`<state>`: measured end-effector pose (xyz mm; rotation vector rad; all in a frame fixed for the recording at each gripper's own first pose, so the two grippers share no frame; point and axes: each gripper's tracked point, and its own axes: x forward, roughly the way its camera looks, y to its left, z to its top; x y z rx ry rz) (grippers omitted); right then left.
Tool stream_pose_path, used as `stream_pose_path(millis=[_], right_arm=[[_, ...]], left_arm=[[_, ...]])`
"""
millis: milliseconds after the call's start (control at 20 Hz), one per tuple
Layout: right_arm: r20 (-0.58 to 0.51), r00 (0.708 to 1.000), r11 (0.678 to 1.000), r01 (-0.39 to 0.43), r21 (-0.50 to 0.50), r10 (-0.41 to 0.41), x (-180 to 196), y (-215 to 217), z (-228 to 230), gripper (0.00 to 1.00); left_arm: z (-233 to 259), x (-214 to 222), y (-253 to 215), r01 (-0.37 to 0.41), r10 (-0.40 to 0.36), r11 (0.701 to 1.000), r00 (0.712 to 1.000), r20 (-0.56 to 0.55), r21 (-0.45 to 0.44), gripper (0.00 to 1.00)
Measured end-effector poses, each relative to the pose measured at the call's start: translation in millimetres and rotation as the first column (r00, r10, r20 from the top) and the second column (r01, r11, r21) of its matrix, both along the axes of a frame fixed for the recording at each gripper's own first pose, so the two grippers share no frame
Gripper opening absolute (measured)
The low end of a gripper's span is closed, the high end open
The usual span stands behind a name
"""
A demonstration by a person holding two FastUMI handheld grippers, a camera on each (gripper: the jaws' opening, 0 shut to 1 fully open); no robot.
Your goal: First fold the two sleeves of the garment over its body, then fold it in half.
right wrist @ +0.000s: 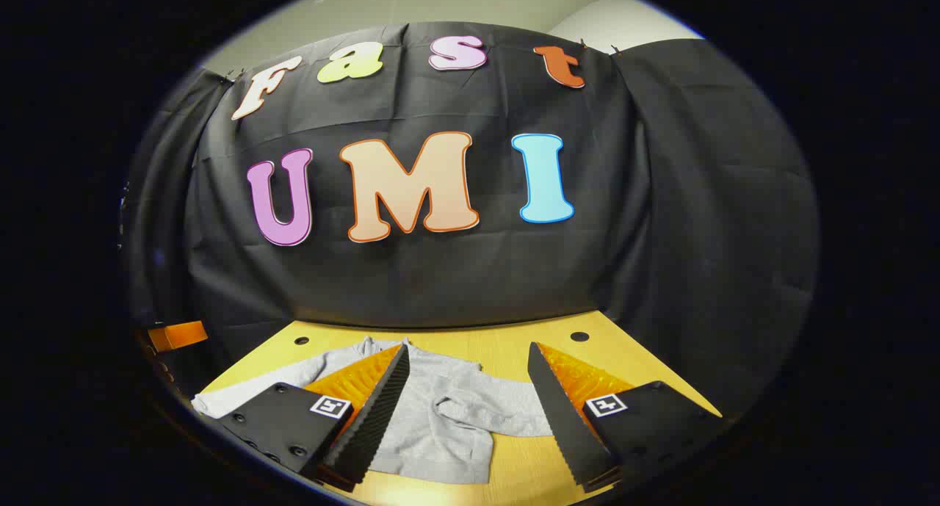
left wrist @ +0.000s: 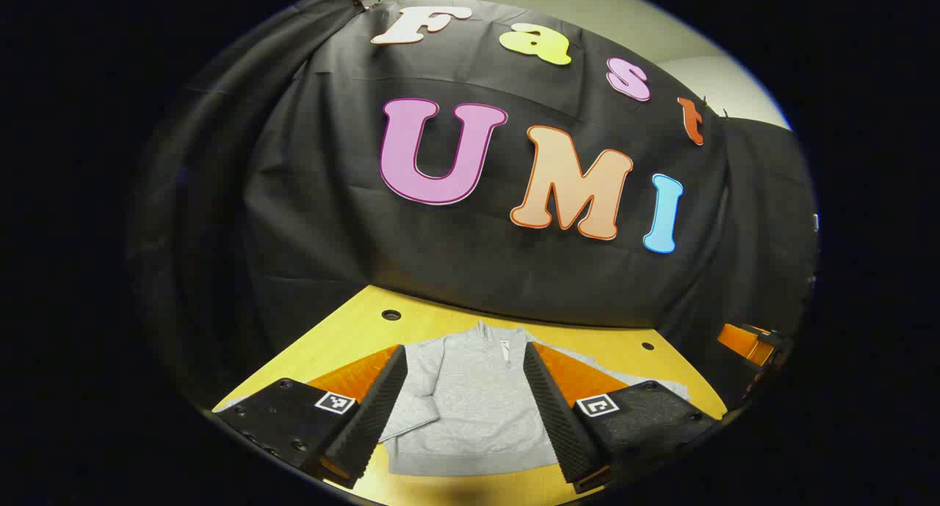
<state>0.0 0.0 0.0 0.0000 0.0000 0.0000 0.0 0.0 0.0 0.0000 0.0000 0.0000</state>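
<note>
A grey sweatshirt (left wrist: 470, 410) is laid flat on the yellow worktop (left wrist: 352, 330), collar toward the black cloth wall (left wrist: 440, 256). In the left gripper view, the left gripper (left wrist: 465, 410) is held level above the near edge of the worktop, fingers spread wide, with the garment's body seen between them; nothing is pinched. In the right gripper view, the right gripper (right wrist: 470, 418) is likewise held low and level, fingers spread apart and clear of the fabric. One sleeve (right wrist: 492, 414) is seen folded across the sweatshirt (right wrist: 433, 425); the other sleeve (right wrist: 242, 392) is extended flat sideways.
</note>
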Motion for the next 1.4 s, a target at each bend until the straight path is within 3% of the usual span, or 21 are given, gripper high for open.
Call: stream_pose_path(millis=[850, 1150, 1400], right_arm=[[-0.052, 0.995, 0.997, 0.082, 0.012, -0.081, 17, -46, -19, 0.98], [-0.081, 0.982, 0.984, 0.175, 0.025, -0.173, 30, -101, -30, 0.99], [-0.167, 0.955, 0.965, 0.257, 0.049, -0.246, 48, -151, -61, 0.99]], left_arm=[[-5, 4, 0, -0.001, 0.002, 1.000, 0.999, -0.038, 0.031, 0.93], [-7, 8, 2, -0.032, 0.033, 0.999, 0.998, -0.052, 0.026, 0.94], [-10, 10, 4, -0.064, 0.065, 0.998, 0.996, -0.055, 0.021, 0.93]])
